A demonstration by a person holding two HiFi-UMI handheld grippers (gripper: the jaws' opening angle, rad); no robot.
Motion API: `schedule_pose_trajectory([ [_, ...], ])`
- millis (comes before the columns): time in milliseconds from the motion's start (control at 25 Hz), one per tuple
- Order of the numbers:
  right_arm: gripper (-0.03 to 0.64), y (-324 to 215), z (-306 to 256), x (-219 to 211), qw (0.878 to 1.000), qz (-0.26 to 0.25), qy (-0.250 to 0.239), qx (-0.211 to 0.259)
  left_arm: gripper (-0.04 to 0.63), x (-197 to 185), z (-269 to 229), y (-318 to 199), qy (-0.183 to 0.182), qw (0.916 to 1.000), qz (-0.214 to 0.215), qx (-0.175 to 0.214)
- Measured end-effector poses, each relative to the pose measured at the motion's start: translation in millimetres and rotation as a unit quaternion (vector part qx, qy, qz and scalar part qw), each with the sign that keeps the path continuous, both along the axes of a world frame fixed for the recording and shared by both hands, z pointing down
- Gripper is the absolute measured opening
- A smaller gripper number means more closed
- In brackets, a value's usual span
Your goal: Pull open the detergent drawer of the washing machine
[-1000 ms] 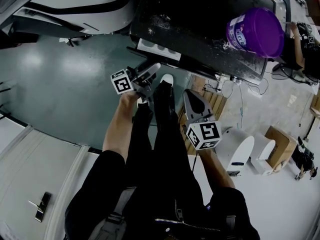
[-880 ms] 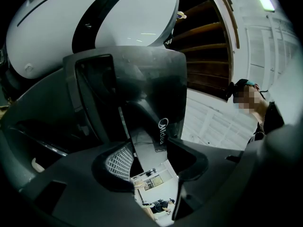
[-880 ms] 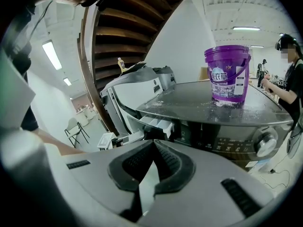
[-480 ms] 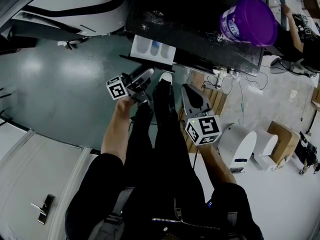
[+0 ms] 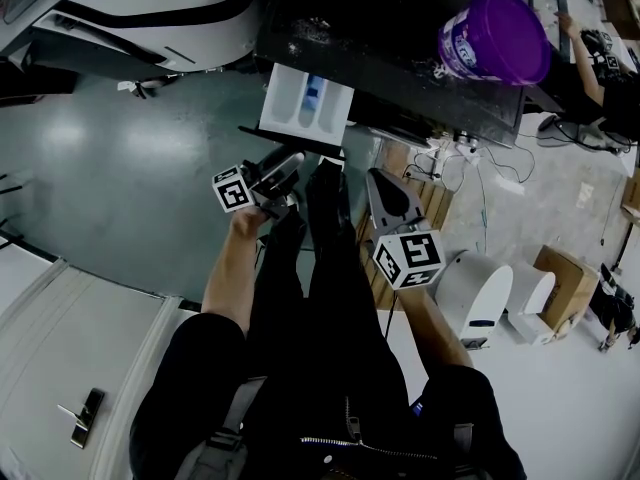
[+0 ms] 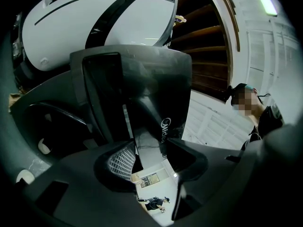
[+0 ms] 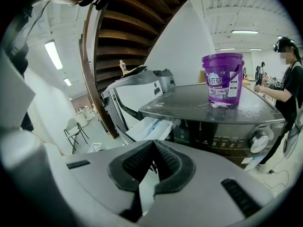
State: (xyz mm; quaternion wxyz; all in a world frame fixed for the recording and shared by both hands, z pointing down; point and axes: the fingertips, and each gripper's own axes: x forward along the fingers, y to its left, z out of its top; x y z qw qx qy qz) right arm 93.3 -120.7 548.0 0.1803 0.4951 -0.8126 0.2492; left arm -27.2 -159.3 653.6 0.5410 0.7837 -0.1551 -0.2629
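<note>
The dark washing machine point(image 5: 400, 38) stands at the top of the head view. Its white detergent drawer point(image 5: 305, 103) sticks well out of the front, and it also shows in the right gripper view as the drawer point(image 7: 151, 126). My left gripper point(image 5: 288, 160) is shut on the drawer's dark front panel point(image 5: 295, 136). In the left gripper view that logo-marked panel point(image 6: 156, 89) fills the space between the jaws of my left gripper point(image 6: 149, 155). My right gripper point(image 5: 382, 186) hangs beside my legs, apart from the machine. Its pads point(image 7: 165, 167) meet with nothing between them.
A purple bucket point(image 5: 495, 38) stands on the machine's top, also seen as the bucket point(image 7: 222, 79). Another white machine point(image 5: 150, 8) is at the upper left. A white appliance point(image 5: 480, 293) and a cardboard box point(image 5: 560, 278) lie on the floor at the right. A person point(image 7: 289, 74) stands beyond the machine.
The drawer has slid out from a narrow strip to a long white tray. My left gripper has moved back towards me with the front panel. The right gripper has kept still.
</note>
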Motion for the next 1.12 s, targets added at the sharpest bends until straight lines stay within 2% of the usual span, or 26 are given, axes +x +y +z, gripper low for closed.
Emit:
schedule_pose_trajectory([
  [160,0.005,4.9,-0.3,-0.7,1.0,0.004,0.0,0.002,0.209,-1.6,0.0,10.5,0.0,1.0,0.002,-0.002],
  [240,0.005,5.9,-1.2,-0.5,1.0,0.006,0.0,0.004,0.187,-3.1,6.3,15.8,-0.014,0.9998,-0.001,-0.014],
  [280,0.005,6.5,-1.8,-0.9,1.0,0.007,0.001,0.005,0.095,-5.3,11.6,18.9,-0.023,0.9994,-0.007,-0.023],
  [360,0.005,8.6,-2.9,-2.1,1.0,0.008,0.001,0.006,0.023,-11.9,17.3,25.6,-0.024,0.9989,-0.02,-0.037],
  [480,0.005,12.1,-3.2,-2.8,1.0,0.01,0.001,0.008,0.023,-13.3,13.6,34.6,-0.022,0.9991,-0.014,-0.032],
  [640,0.005,17.9,-6.3,-4.1,1.0,0.011,0.001,0.012,0.023,-9.3,6.3,44.3,-0.051,0.9985,0.004,-0.019],
  [760,0.005,19.7,-10.6,-6.5,1.0,0.011,0.0,0.017,0.023,-12.6,-0.6,48.6,-0.086,0.9963,0.006,-0.006],
  [880,0.005,19.3,-15.1,-7.7,1.0,0.013,-0.002,0.024,0.021,-15.2,-7.3,50.8,-0.137,0.9904,0.007,0.014],
  [1120,0.005,19.7,-29.5,-9.6,0.999,0.016,0.0,0.043,0.021,-25.1,-25.4,54.4,-0.242,0.9684,0.0,0.058],
])
